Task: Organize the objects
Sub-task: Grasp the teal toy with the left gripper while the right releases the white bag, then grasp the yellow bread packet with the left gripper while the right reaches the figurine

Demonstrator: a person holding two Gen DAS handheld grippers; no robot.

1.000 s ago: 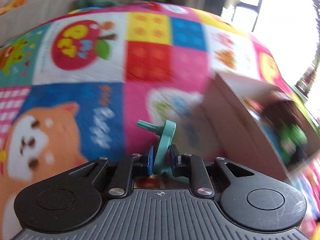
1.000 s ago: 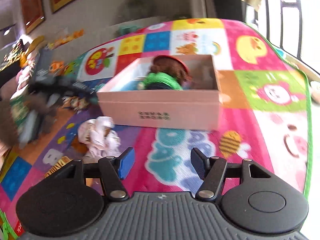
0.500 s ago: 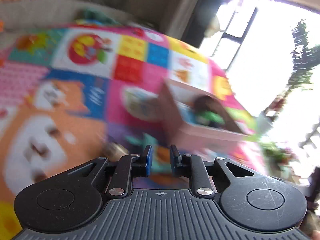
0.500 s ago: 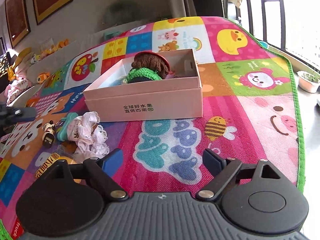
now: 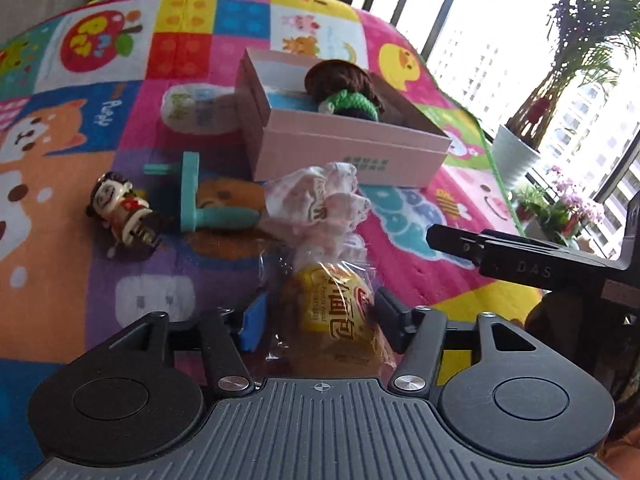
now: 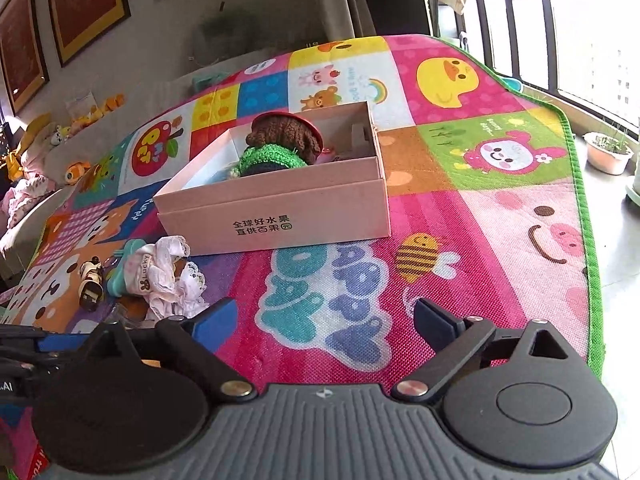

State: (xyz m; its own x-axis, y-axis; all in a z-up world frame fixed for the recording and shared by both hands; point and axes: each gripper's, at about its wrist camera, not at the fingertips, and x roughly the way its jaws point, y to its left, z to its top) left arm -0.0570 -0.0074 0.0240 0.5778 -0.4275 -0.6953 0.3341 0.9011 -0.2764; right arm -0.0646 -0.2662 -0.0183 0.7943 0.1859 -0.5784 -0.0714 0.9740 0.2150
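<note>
**Bread between opening jaws**

Left wrist: left gripper [image 5: 316, 322] jaws opening, bagged bread [image 5: 334, 312] between them, untouched on one side. Box [image 5: 344, 148] at 12 o'clock.

Right wrist: right gripper [image 6: 322, 320] opening, empty; box [image 6: 280, 216] at 11 o'clock.

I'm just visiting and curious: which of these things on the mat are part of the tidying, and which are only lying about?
Part of the tidying:
pink box
knitted doll
wrapped bread
white cloth
teal toy
small figurine

Just lying about:
play mat
potted plant
framed pictures
</note>
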